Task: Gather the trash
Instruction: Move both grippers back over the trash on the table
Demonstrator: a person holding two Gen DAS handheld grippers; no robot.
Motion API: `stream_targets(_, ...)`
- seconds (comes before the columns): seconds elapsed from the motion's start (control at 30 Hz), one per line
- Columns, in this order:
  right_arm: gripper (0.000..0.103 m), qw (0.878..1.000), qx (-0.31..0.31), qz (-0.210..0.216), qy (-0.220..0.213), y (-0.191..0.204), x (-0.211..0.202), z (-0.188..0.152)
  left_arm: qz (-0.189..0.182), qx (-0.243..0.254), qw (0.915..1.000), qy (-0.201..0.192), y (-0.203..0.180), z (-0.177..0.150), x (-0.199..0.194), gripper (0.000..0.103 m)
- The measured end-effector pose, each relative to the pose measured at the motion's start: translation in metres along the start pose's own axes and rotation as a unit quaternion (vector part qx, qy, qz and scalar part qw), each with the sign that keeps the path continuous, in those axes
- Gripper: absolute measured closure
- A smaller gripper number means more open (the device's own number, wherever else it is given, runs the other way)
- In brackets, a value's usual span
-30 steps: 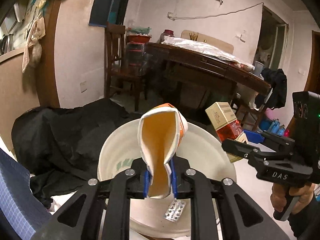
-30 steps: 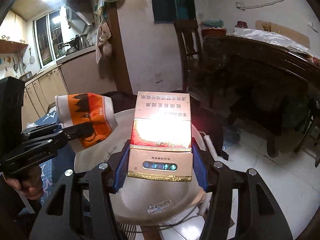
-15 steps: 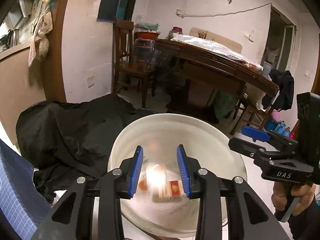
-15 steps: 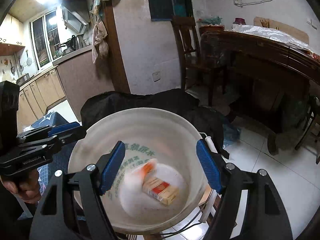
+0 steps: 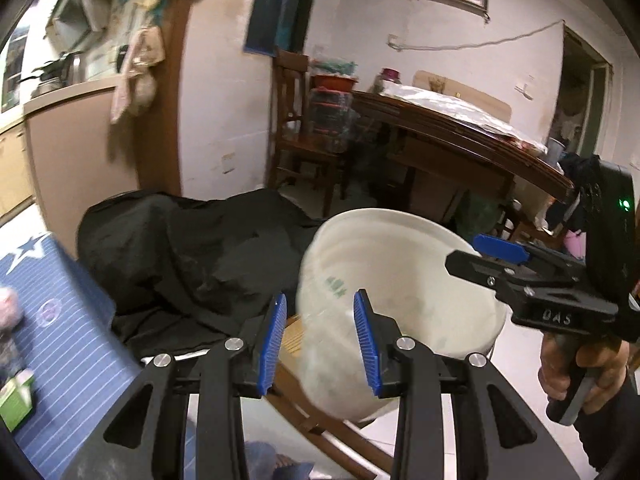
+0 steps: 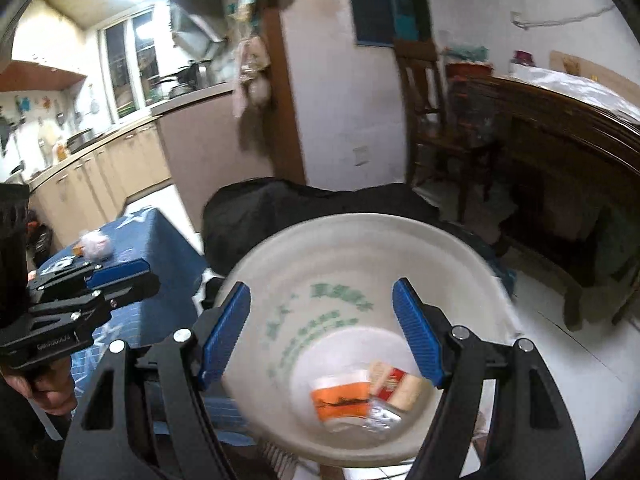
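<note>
A white bucket (image 6: pixel 280 256) with green lettering stands below both grippers. On its bottom lie an orange paper cup (image 6: pixel 340 396), a red and beige box (image 6: pixel 396 388) and a silver blister pack (image 6: pixel 380 416). My right gripper (image 6: pixel 322 332) hangs open over the bucket's mouth with nothing between its blue pads. My left gripper (image 5: pixel 320 336) is open and empty too, over the bucket's (image 5: pixel 400 264) left rim. Each gripper shows in the other's view: the right gripper (image 5: pixel 500 250) above the bucket's right side, the left gripper (image 6: pixel 116 274) to the bucket's left, each held by a hand.
A black cloth (image 5: pixel 192 248) lies heaped behind the bucket. A blue striped cover (image 5: pixel 60 320) with a green box (image 5: pixel 16 404) and a pink bundle (image 6: pixel 96 244) is on the left. A wooden chair (image 5: pixel 296 128) and dark table (image 5: pixel 460 132) stand behind; kitchen counters (image 6: pixel 100 168) far left.
Both grippers opened: the cup left the left one, the box left the right one, and both now lie in the bucket. Both grippers have since shifted left, the left one further.
</note>
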State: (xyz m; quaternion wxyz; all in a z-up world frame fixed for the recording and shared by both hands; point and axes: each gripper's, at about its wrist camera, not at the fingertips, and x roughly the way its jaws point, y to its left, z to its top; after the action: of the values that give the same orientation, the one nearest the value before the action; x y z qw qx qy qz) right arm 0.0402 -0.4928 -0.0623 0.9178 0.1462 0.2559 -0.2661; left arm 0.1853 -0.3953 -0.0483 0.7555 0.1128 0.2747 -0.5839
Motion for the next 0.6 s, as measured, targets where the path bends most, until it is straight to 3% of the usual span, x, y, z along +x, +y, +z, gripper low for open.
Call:
stream_targets(0.3, 0.032, 0.995, -0.055, 0.085, 0.01, 0.086, 0.018, -0.004, 0.09, -0.052, 0.9944, -0.014, 0.06, -0.045, -0.082, 0.064)
stream_targets(0.47, 0.032, 0.987, -0.086, 0.13, 0.037, 0.138, 0.035, -0.014, 0.147, -0.091, 0.9848, -0.018, 0.097, -0.076, -0.122, 0.064)
stream_targets(0.6, 0.032, 0.979, -0.112, 0.163, 0.055, 0.18, 0.048, -0.022, 0.2, -0.122, 0.972, -0.02, 0.126, -0.104, -0.159, 0.062)
